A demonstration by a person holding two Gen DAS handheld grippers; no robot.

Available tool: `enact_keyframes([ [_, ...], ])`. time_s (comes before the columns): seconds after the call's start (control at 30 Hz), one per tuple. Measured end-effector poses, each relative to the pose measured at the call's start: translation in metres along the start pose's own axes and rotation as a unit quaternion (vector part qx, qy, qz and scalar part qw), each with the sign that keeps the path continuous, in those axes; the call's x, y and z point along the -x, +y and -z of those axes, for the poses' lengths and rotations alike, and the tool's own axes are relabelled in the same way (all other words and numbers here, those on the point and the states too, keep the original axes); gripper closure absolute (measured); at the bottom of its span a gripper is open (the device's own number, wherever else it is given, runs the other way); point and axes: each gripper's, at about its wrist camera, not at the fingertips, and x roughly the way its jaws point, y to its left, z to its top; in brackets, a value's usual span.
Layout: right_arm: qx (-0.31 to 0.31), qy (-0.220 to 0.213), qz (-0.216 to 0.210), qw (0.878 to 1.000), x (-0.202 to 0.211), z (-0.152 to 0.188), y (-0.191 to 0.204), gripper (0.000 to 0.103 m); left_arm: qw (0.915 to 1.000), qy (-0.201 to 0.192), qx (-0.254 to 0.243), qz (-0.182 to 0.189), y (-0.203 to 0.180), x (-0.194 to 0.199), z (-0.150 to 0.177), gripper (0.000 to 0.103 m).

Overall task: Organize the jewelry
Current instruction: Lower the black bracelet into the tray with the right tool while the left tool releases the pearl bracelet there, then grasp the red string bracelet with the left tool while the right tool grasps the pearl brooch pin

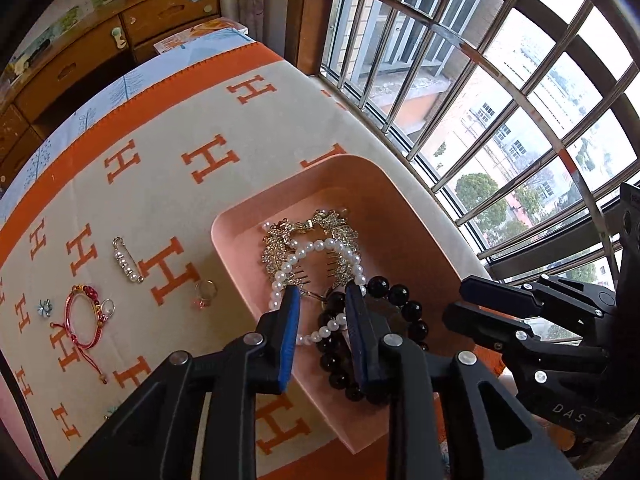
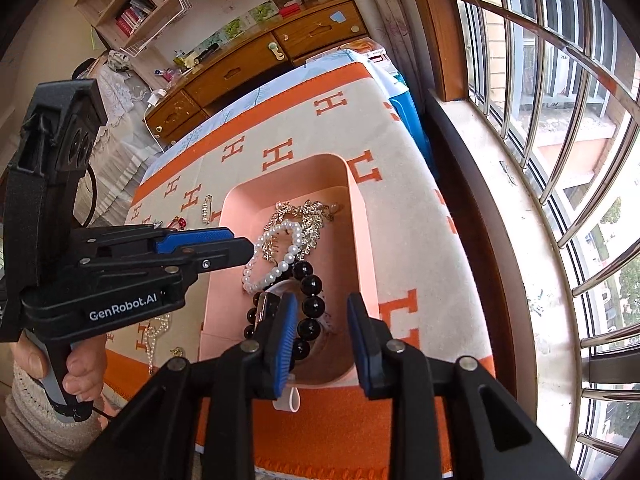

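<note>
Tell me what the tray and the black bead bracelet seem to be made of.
Tray: probably matte plastic; smooth pink walls, rounded corners, soft sheen. Black bead bracelet: glossy round beads, maybe polished stone or glass; bright highlights show, but the look cannot settle which.

The near end of the pink tray (image 1: 400,216) is covered by the left gripper (image 1: 322,300), and its fingers hide part of the black bead bracelet (image 1: 404,304) too. Left of the tray, the ring (image 1: 205,290) and the little blue flower thing (image 1: 44,307) are too small to make out. In the right view, the tray's left wall sits behind the left gripper (image 2: 250,246), whose jaw gap can't be judged.
</note>
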Motion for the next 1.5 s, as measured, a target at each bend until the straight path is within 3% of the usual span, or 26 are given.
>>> enact_keyframes([
  [0.1,0.004,0.000,0.002,1.000,-0.001,0.000,0.004,0.076,1.0000,-0.007,0.002,-0.004,0.005,0.009,0.005,0.079],
  [0.13,0.005,0.001,0.001,1.000,-0.002,0.000,0.005,0.076,0.9999,-0.012,0.002,-0.007,0.006,0.012,0.007,0.072],
  [0.17,0.007,0.001,0.001,1.000,-0.002,0.000,0.007,0.076,0.9998,-0.018,0.002,-0.010,0.008,0.015,0.009,0.060],
  [0.23,0.011,0.002,0.001,1.000,-0.002,0.000,0.010,0.076,0.9992,-0.035,0.000,-0.021,0.009,0.024,0.014,0.050],
  [0.57,0.037,0.001,0.009,0.999,0.001,0.003,0.033,0.076,0.9972,-0.060,0.020,-0.040,0.032,0.044,0.046,0.050],
  [0.9,0.075,0.009,0.015,0.997,-0.002,0.007,0.069,0.077,0.9922,-0.076,0.075,-0.063,0.078,0.060,0.099,0.045],
  [1.27,0.136,0.017,0.009,0.991,-0.017,-0.006,0.135,0.077,0.9697,-0.117,0.158,-0.145,0.170,0.115,0.155,0.038],
  [1.5,0.169,0.025,0.006,0.985,-0.041,-0.039,0.182,0.077,0.9583,-0.130,0.188,-0.171,0.211,0.133,0.167,0.038],
])
